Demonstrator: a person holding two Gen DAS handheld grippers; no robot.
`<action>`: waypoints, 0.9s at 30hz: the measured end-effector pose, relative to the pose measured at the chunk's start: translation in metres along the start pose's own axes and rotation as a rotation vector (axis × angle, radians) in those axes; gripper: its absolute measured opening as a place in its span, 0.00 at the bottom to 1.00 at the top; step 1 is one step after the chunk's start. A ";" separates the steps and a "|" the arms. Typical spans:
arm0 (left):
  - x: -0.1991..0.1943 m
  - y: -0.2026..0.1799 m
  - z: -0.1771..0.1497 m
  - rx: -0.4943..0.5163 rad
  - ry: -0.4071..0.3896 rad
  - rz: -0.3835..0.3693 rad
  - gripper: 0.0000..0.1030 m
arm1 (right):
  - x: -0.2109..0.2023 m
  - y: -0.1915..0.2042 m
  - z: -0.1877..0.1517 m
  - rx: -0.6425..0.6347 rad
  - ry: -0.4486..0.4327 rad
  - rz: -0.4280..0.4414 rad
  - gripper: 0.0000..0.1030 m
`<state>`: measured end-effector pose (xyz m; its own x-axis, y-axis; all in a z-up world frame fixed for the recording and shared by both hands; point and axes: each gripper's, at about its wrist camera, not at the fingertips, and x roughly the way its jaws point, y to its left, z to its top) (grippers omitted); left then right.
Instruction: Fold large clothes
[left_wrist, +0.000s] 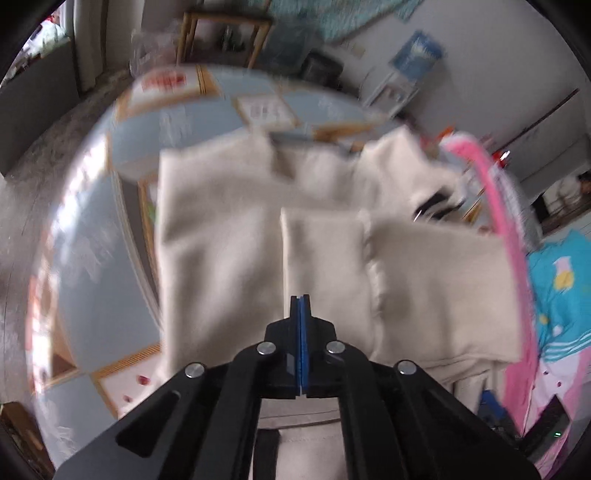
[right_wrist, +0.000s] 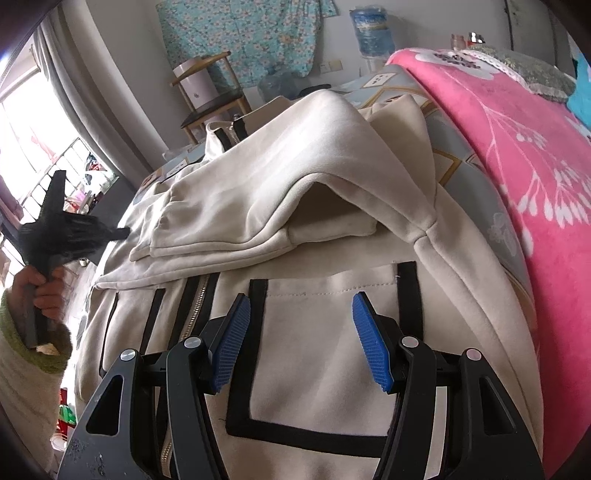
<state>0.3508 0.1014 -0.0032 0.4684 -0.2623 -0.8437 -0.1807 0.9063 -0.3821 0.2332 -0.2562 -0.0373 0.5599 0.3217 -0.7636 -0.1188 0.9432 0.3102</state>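
Overhead, right gripper (right_wrist: 301, 332) above jacket (right_wrist: 314, 206)

The jacket (right_wrist: 295, 192) is cream with black trim around its pocket (right_wrist: 325, 354) and zipper. The blanket (right_wrist: 517, 147) is pink with white flowers. Blue pads (right_wrist: 369, 343) line the black right hand-held gripper (right_wrist: 301, 341).

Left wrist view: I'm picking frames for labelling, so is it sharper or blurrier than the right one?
Left wrist view: blurrier, the jacket and bed smeared by motion, only the claw crisp. Right wrist view: jacket sharp, window blown out.
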 end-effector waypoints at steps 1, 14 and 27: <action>-0.018 0.001 0.004 0.006 -0.048 -0.011 0.00 | 0.000 -0.002 0.001 0.003 -0.001 -0.004 0.55; 0.018 0.009 -0.003 -0.058 0.169 -0.134 0.24 | 0.004 -0.006 0.002 0.058 0.015 0.026 0.65; 0.039 0.005 -0.011 -0.071 0.181 -0.066 0.35 | -0.001 -0.004 0.005 0.027 -0.001 0.031 0.65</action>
<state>0.3590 0.0922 -0.0425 0.3195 -0.3813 -0.8675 -0.2181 0.8613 -0.4589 0.2371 -0.2606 -0.0345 0.5575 0.3505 -0.7525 -0.1136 0.9302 0.3491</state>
